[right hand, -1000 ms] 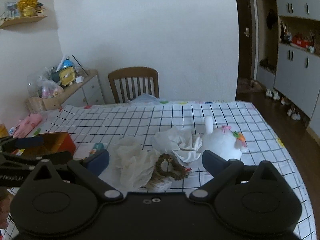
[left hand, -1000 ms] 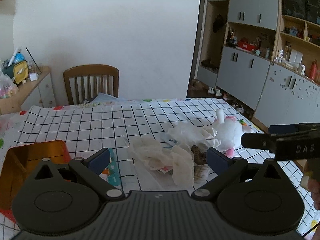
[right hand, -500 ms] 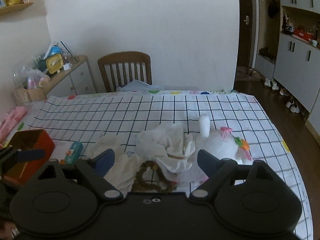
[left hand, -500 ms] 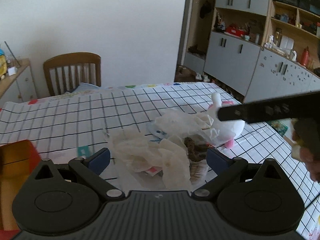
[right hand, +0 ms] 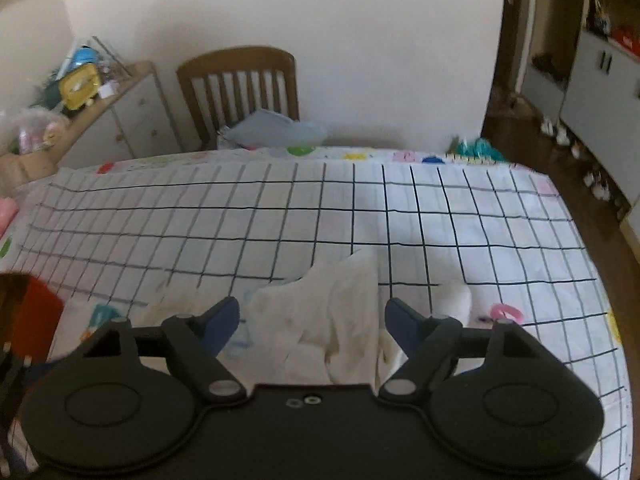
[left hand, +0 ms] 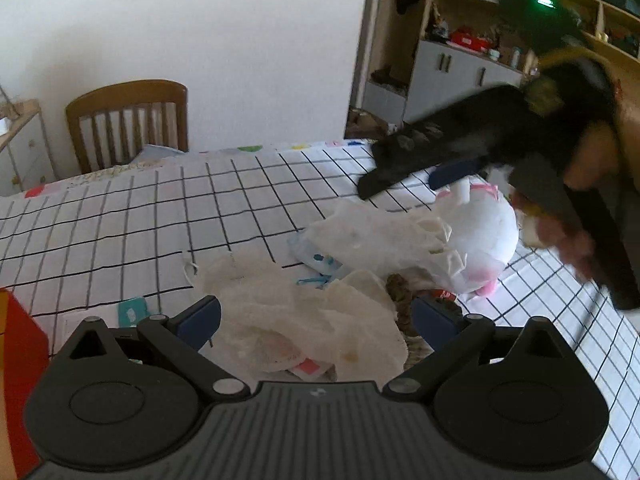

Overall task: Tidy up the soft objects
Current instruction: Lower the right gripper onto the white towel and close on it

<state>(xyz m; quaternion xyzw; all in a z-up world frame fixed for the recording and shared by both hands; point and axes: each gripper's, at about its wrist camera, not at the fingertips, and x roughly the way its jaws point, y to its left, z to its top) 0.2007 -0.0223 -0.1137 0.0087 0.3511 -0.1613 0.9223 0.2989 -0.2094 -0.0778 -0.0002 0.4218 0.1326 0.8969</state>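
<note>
Nearest the left gripper (left hand: 316,314), whose jaws stood wide apart and held nothing, lay a crumpled white cloth (left hand: 304,316) on the checked tablecloth (left hand: 120,216). Just beyond it, a second white cloth (left hand: 380,240) rested against a white plush toy (left hand: 480,236) to its right. Above these, the right gripper (right hand: 312,316) hovered with jaws spread wide and empty. At the far edge stood a wooden chair (right hand: 240,88).
</note>
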